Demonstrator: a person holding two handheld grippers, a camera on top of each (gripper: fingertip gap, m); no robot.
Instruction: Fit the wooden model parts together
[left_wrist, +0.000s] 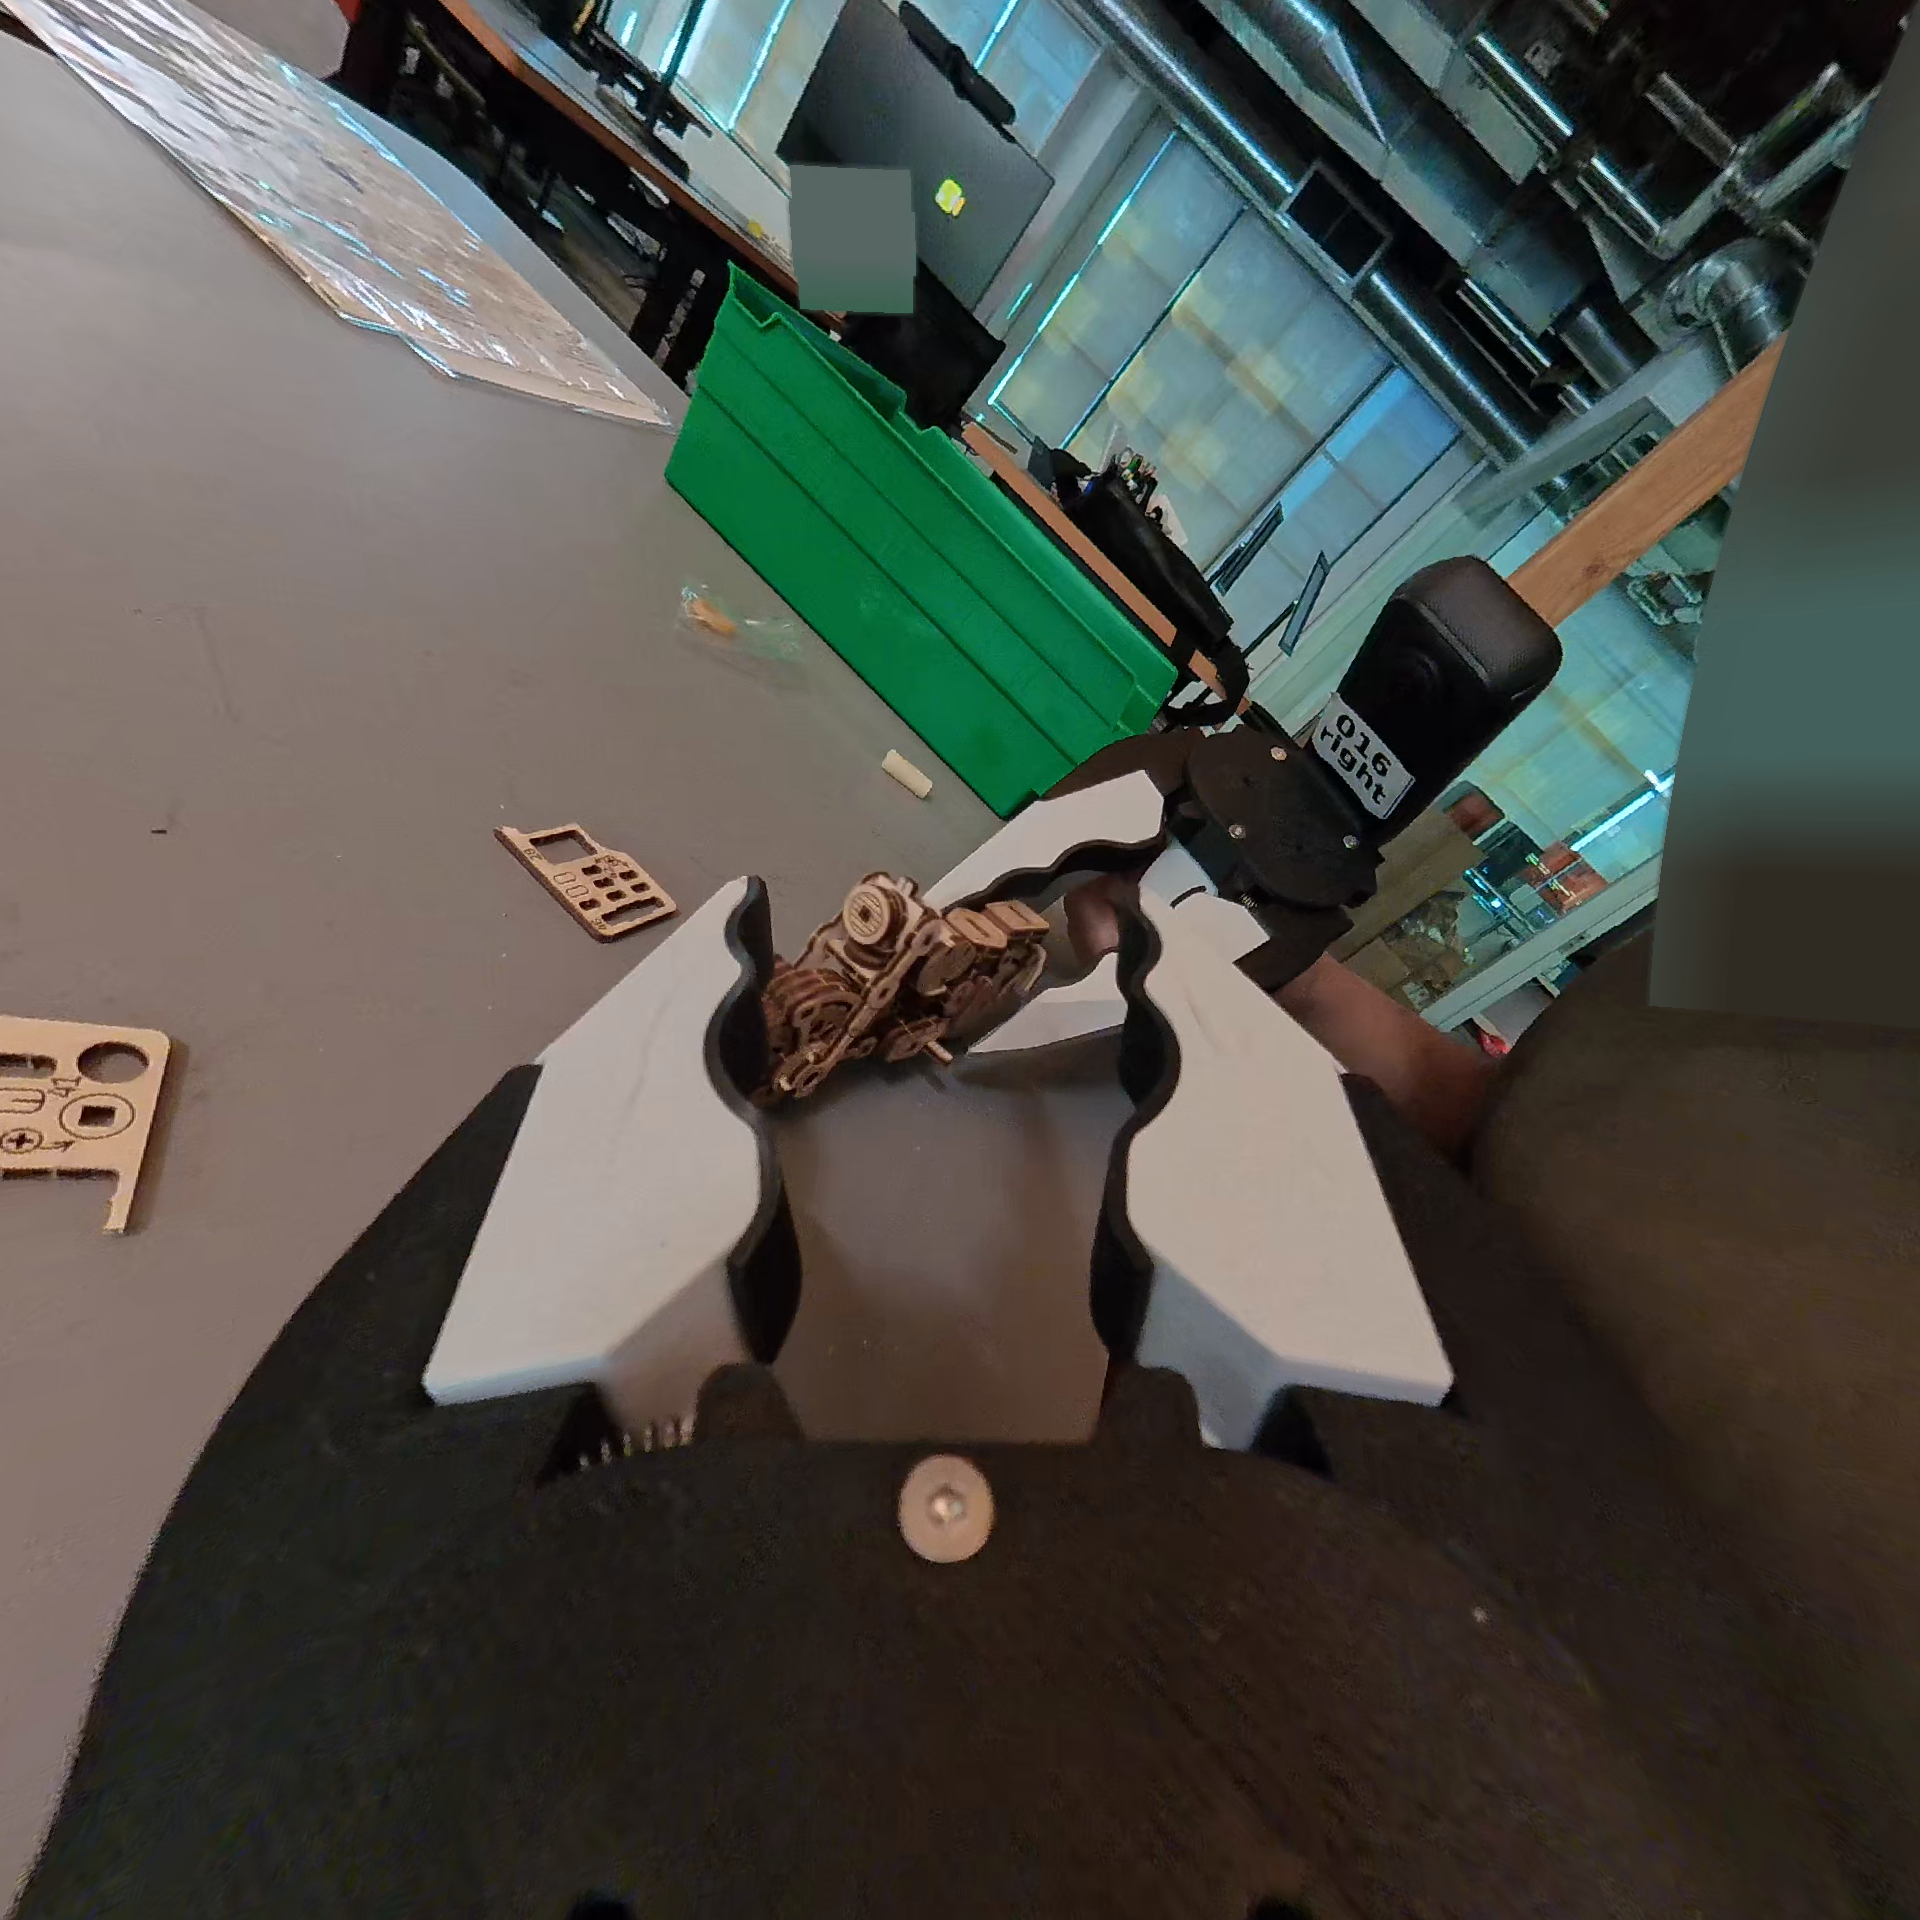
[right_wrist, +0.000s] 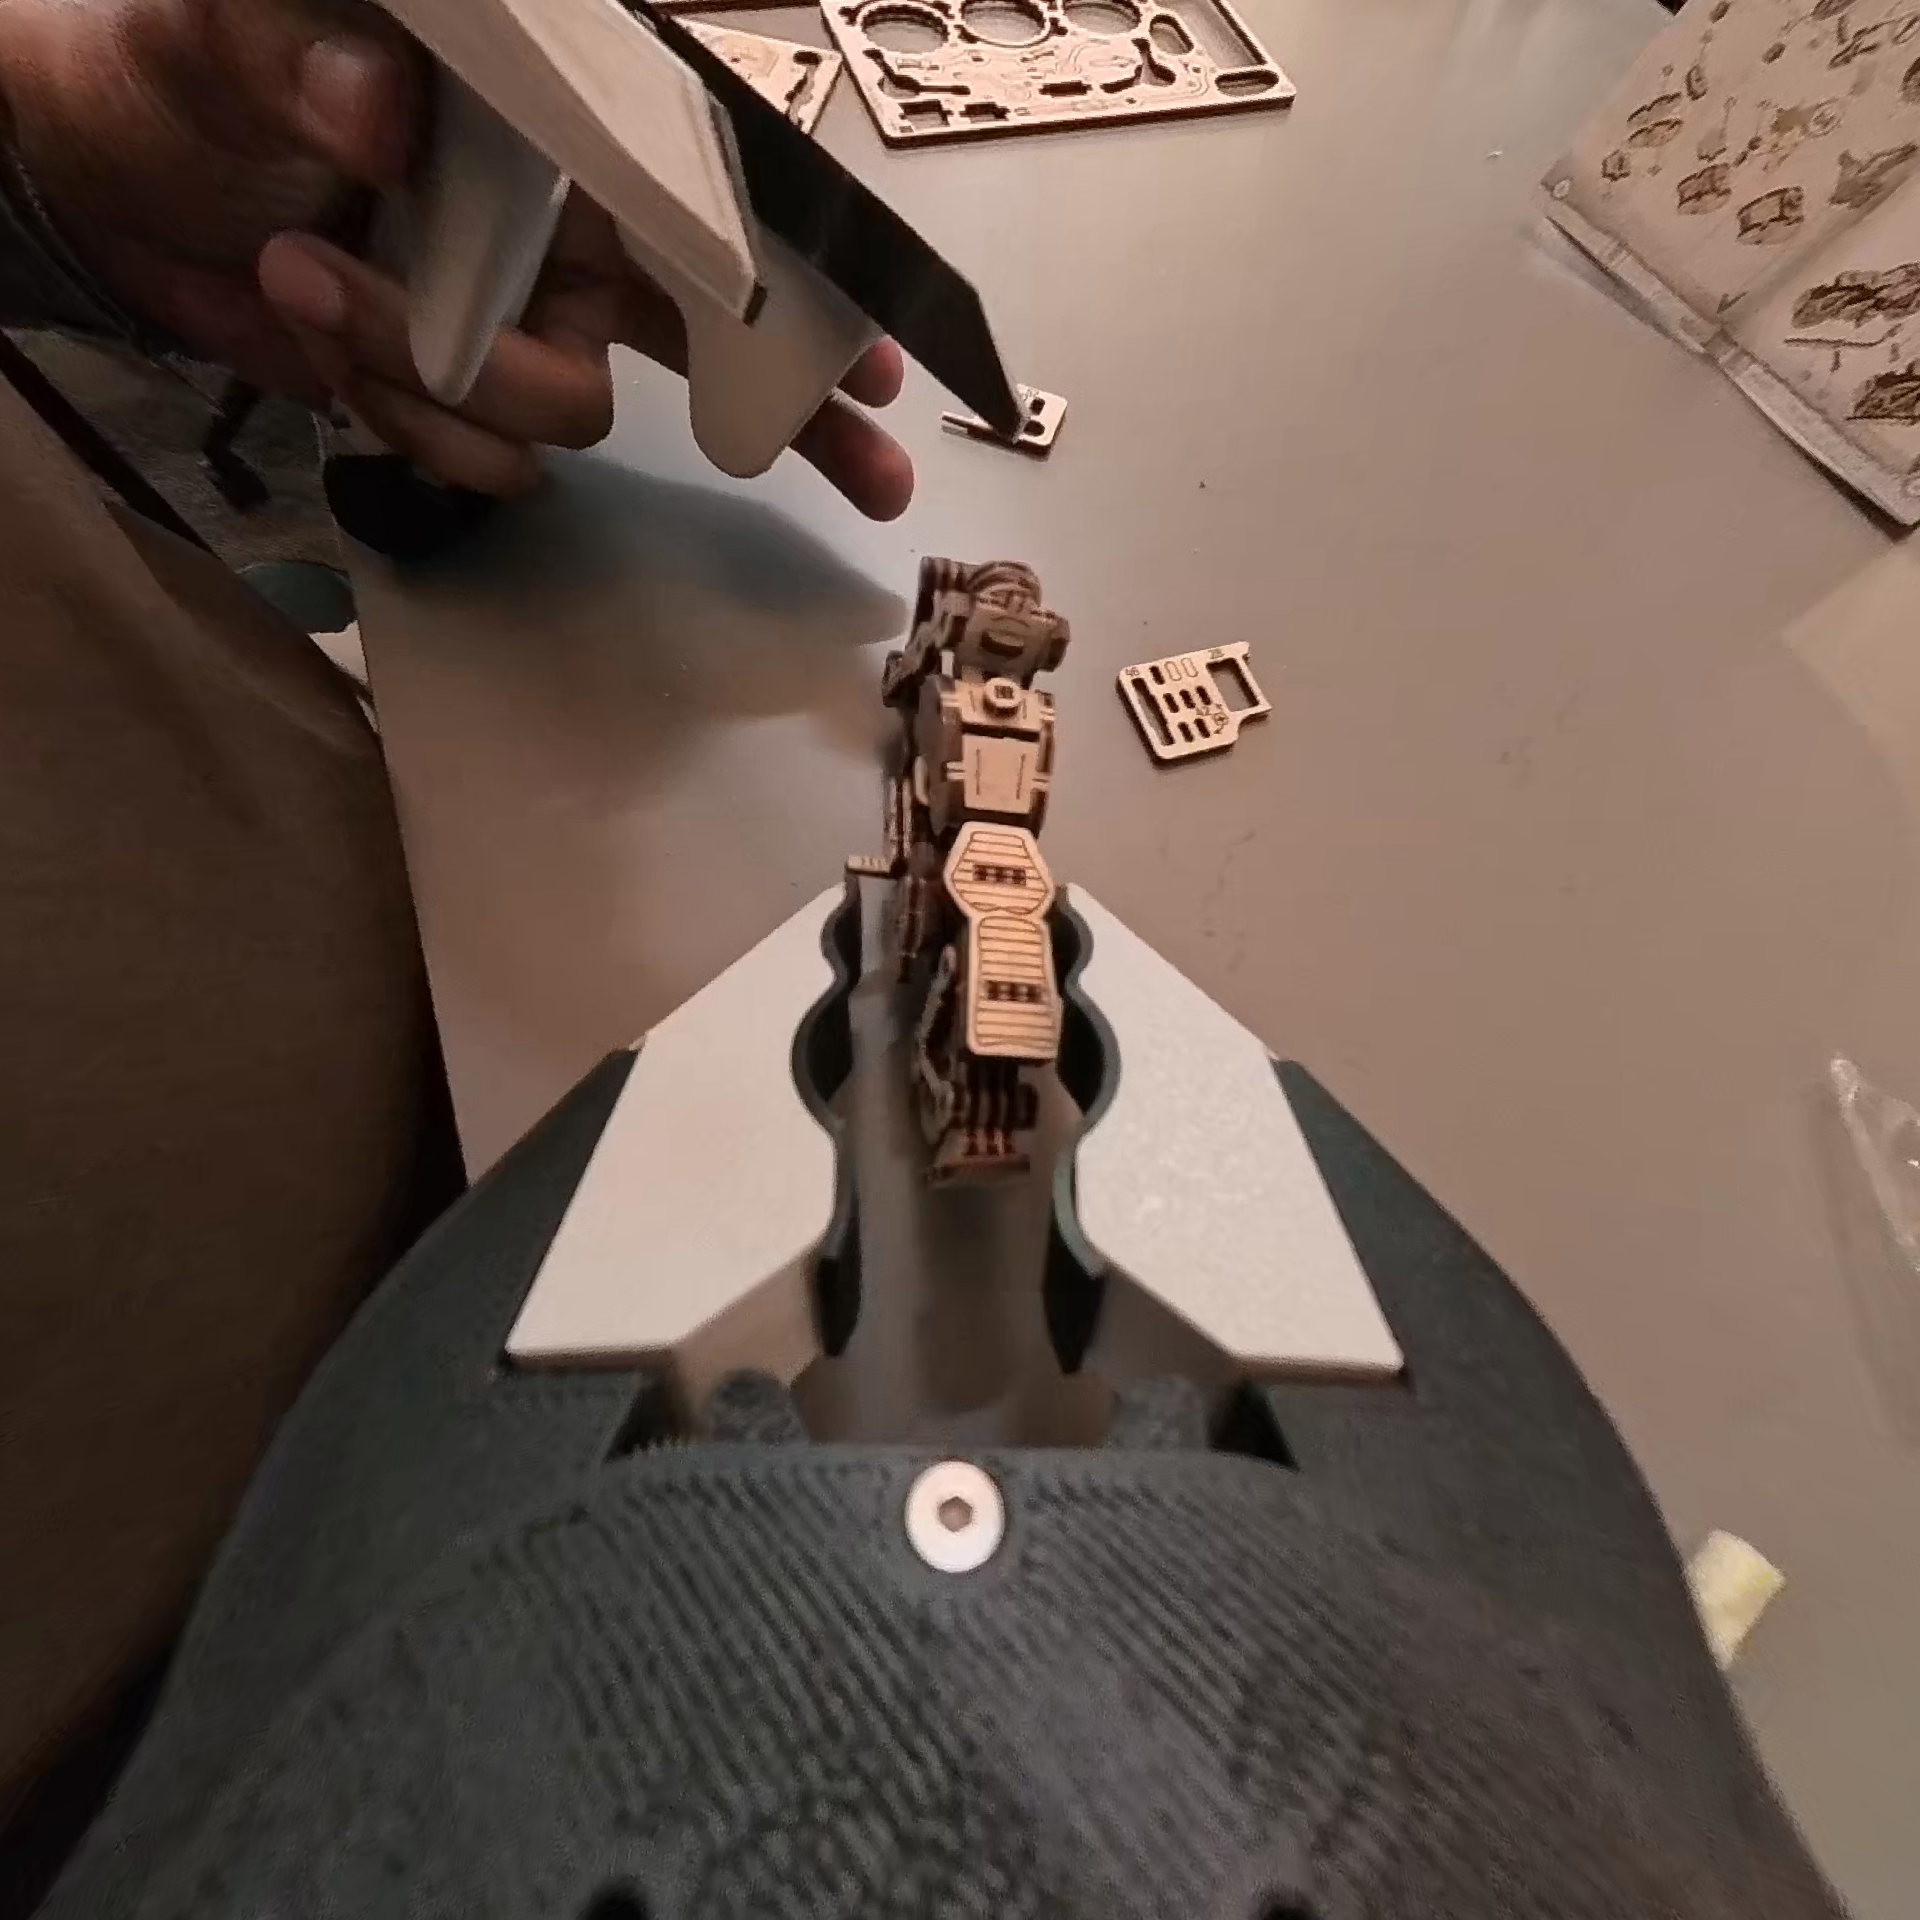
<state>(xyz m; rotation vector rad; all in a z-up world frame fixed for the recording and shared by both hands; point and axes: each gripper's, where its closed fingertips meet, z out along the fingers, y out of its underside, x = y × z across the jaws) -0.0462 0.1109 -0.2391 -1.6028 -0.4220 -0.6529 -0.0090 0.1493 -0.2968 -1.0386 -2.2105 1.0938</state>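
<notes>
A small wooden model (right_wrist: 992, 935), built of layered laser-cut parts, sits lengthwise between the fingers of my right gripper (right_wrist: 964, 894), which is shut on its rear end. The model's front sticks out past the fingertips, above the grey table (right_wrist: 1455, 623). In the left wrist view the model (left_wrist: 883, 977) shows between the wide-open fingers of my left gripper (left_wrist: 940, 904), close to the left fingertip. The left gripper holds nothing. The right gripper (left_wrist: 997, 966) reaches in from the right. One finger (right_wrist: 623, 135) of the left gripper shows in a person's hand (right_wrist: 312, 229), above and beyond the model.
A green bin (left_wrist: 914, 582) stands at the table's far edge. Punched wooden sheets lie around: a small one (right_wrist: 1195, 707), a large one (right_wrist: 1060, 62), one at the left (left_wrist: 73, 1112). An instruction booklet (right_wrist: 1766, 208), a small plastic bag (left_wrist: 727, 623) and a small wooden piece (right_wrist: 1029, 421) lie on the table. My right fingertips sit around 8 cm from my left ones.
</notes>
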